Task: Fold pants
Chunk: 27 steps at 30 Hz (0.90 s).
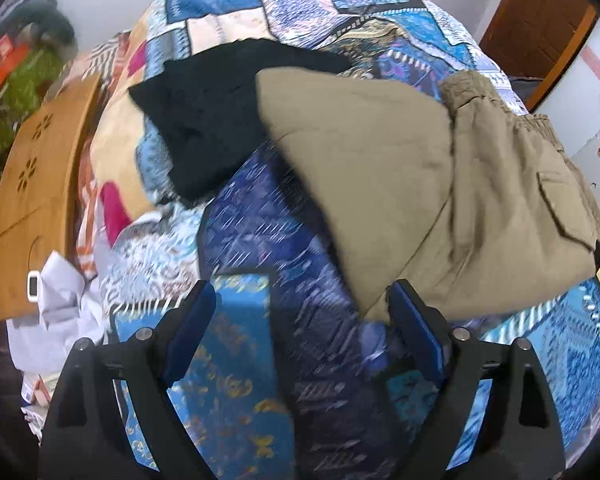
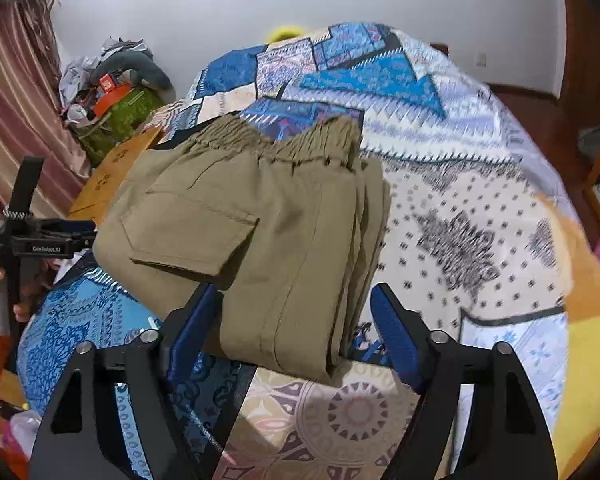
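Observation:
The khaki pants (image 1: 440,184) lie folded on the patterned bedspread (image 1: 260,260), waistband at the far end; in the right wrist view the pants (image 2: 260,220) show a back pocket and stacked layers. My left gripper (image 1: 300,320) is open and empty, its right finger beside the pants' near corner. My right gripper (image 2: 296,320) is open, its fingers standing on either side of the pants' near folded edge without closing on it. The left gripper's body shows at the left of the right wrist view (image 2: 32,240).
A black garment (image 1: 228,112) lies on the bed beyond the pants. A wooden board (image 1: 40,200) and white cloth (image 1: 60,300) sit at the bed's left. Cluttered bags (image 2: 112,96) stand by the wall and a curtain (image 2: 12,120) hangs at the left.

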{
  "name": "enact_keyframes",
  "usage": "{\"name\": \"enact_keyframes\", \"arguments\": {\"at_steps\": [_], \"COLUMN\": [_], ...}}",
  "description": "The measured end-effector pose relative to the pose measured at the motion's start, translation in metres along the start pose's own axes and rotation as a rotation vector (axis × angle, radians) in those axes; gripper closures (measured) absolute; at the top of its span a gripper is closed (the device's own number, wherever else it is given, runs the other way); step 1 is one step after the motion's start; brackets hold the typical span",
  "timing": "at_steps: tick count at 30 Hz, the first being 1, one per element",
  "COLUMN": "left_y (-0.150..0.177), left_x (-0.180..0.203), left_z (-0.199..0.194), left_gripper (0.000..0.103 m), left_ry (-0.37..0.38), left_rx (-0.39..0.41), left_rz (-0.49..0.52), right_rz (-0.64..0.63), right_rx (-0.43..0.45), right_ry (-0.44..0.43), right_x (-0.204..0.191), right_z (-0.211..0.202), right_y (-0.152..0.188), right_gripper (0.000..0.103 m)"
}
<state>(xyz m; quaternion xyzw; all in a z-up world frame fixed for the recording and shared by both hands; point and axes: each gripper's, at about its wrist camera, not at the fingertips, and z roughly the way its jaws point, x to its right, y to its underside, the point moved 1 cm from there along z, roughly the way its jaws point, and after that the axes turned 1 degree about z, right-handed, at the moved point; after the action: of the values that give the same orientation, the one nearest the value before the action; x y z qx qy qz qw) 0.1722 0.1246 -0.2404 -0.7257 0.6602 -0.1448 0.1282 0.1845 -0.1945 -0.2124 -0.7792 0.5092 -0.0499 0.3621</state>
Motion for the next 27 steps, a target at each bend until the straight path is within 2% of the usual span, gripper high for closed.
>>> {"name": "enact_keyframes", "arguments": {"at_steps": [4,5,8,10,12,15,20,23,27], "left_y": [0.006,0.006,0.006,0.003,-0.004,-0.019,-0.060,-0.085,-0.106], "left_x": [-0.009,-0.008,-0.005,-0.008,-0.008,-0.001,0.024,0.044,0.075], "left_z": [-0.002,-0.003,-0.008,-0.012,-0.021,-0.044,-0.074,-0.074,-0.059], "left_gripper": [0.011,0.011,0.014,0.021,0.021,0.021,0.021,0.021,0.021], "left_ry": [0.017,0.003,-0.107,-0.088,-0.071,-0.066,0.004,0.037,0.066], "left_rx": [-0.005,-0.002,0.008,0.001,0.016,0.087,0.202,0.227,0.226], "left_rz": [-0.006,0.003,0.049,0.040,0.028,0.043,0.064,0.095,0.157], "right_rz": [0.017,0.022,0.024,0.001,-0.005,-0.009,-0.034,-0.039,-0.053], "right_rx": [0.007,0.003,-0.005,-0.012,-0.030,-0.019,0.060,0.090,0.079], "right_ry": [-0.028,-0.039,-0.033,-0.022,-0.028,-0.020,0.006,0.024,0.028], "right_x": [0.007,0.008,0.005,0.002,0.003,0.004,0.007,0.013,0.018], "right_z": [-0.010,-0.012,-0.009,-0.007,-0.009,-0.018,-0.031,-0.027,-0.012], "right_y": [0.006,0.008,0.012,0.012,0.007,-0.005,-0.030,-0.048,-0.067], "right_gripper": [0.045,0.051,0.054,0.054,0.054,0.054,0.054,0.054,0.054]}}
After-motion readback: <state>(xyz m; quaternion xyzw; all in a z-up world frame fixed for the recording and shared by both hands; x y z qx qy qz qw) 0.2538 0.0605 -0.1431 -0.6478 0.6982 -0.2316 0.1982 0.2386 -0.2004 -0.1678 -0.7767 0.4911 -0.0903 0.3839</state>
